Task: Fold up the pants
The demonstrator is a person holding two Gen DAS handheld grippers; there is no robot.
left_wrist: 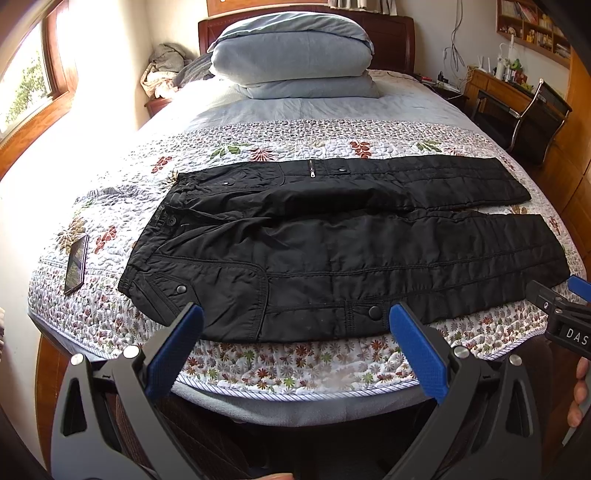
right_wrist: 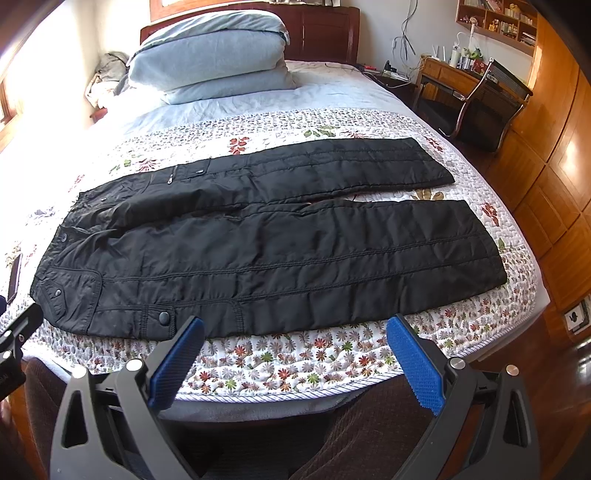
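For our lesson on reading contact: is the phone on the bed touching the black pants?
Apart. In the left wrist view, the phone lies left of the pants waistband, with a plain strip of floral quilt showing between them.

A wide bed [left_wrist: 258, 110] fills the room, spread with a floral quilt [left_wrist: 280, 363] over a pale blue sheet. Folded blue bedding [left_wrist: 291, 55] is stacked against a dark wooden headboard [left_wrist: 395, 40]. Strong daylight pours through a wood-framed window [left_wrist: 26, 77] on the left, washing out that side of the bed. A heap of clothes [left_wrist: 162, 70] lies in the far left corner. On the right stand a wooden desk [right_wrist: 443, 72] with small clutter, a dark chair [right_wrist: 484, 107] and a wall shelf [right_wrist: 498, 22]. Wood-panelled cupboards [right_wrist: 554, 155] line the right wall above a glossy wooden floor [right_wrist: 561, 373].
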